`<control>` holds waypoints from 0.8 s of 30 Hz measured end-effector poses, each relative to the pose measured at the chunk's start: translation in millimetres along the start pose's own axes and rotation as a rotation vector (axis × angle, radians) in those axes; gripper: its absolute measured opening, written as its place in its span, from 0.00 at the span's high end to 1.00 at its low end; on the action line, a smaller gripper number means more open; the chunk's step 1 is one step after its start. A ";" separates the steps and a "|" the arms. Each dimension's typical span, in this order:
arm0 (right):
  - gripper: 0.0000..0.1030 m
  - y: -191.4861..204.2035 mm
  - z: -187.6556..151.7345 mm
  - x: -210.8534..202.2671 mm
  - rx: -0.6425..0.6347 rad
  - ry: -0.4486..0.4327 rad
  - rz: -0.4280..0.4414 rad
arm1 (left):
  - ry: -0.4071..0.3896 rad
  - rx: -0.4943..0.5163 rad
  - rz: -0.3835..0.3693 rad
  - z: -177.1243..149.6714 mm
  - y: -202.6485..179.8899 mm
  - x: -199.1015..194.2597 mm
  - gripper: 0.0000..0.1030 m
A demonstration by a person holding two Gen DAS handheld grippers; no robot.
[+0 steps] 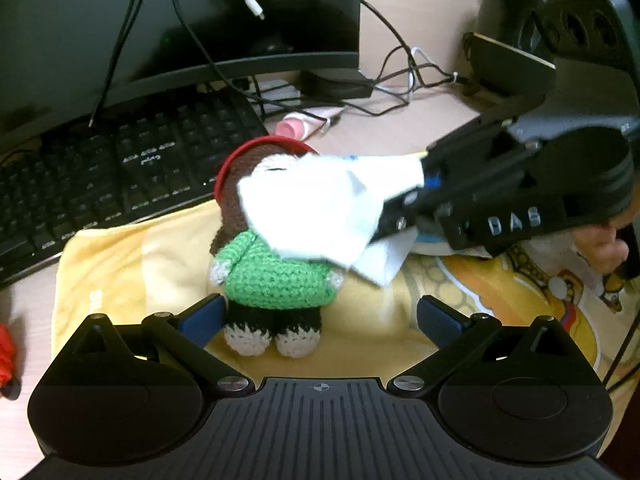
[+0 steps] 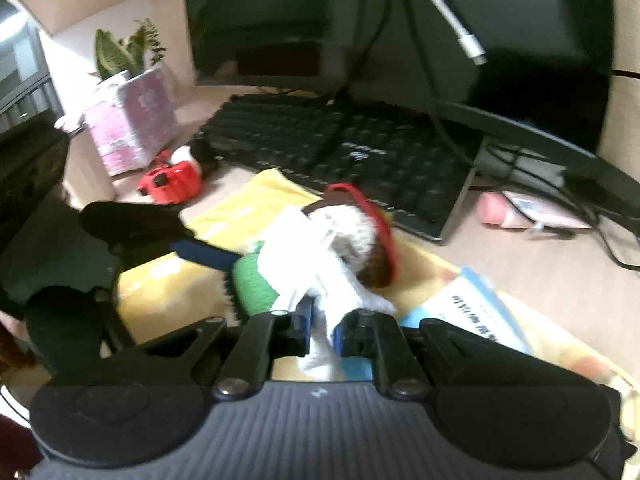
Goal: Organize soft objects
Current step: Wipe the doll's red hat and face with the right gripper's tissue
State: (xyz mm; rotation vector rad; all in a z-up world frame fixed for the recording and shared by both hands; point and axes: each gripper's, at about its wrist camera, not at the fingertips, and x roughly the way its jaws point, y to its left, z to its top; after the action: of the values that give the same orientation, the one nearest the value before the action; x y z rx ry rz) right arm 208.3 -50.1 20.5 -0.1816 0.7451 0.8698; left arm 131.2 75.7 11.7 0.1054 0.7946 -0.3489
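Observation:
A crocheted doll (image 1: pixel 276 276) with a green sweater, brown hair and a red hat brim stands on a yellow printed cloth (image 1: pixel 132 264). My left gripper (image 1: pixel 320 306) is open, with its blue pads on either side of the doll's legs and the left pad close to them. My right gripper (image 1: pixel 416 200) comes in from the right, shut on a white tissue (image 1: pixel 320 208) that lies over the doll's face. The right wrist view shows the tissue (image 2: pixel 304 256) pinched between the right gripper (image 2: pixel 320 328) pads, the doll (image 2: pixel 256 284) just behind it, and a left gripper finger (image 2: pixel 208 254) touching the doll's side.
A black keyboard (image 1: pixel 120 176) and monitor (image 1: pixel 180 20) stand behind the cloth, with tangled cables (image 1: pixel 400 80) and a pink item (image 1: pixel 296 126) beside them. A red object (image 2: pixel 172 182), a potted plant in a pink box (image 2: pixel 132 128) and a blue-white booklet (image 2: pixel 468 312) are nearby.

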 end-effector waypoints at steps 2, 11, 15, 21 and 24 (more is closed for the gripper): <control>0.74 1.6 -0.3 -0.9 -0.023 -0.032 -0.042 | -0.001 -0.005 -0.003 0.0 0.7 0.0 0.00; 0.59 43.3 10.3 12.0 -0.194 -0.146 -0.001 | 0.011 -0.023 -0.023 -0.7 3.9 0.8 0.00; 0.92 54.9 15.6 26.1 -0.272 -0.192 -0.062 | 0.024 -0.047 -0.040 -1.5 7.7 2.1 0.00; 0.92 33.0 36.3 17.5 -0.088 -0.233 0.052 | 0.014 -0.058 -0.061 -1.1 10.6 -0.9 0.00; 0.92 22.4 41.0 26.1 -0.071 -0.182 -0.018 | 0.021 -0.057 -0.054 -1.6 10.7 -0.6 0.00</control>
State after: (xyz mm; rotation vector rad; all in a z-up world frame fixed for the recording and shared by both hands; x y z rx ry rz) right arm 223.6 -1.5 36.8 -0.1695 0.5423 0.8831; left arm 133.3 86.2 10.6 0.0346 0.8283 -0.3764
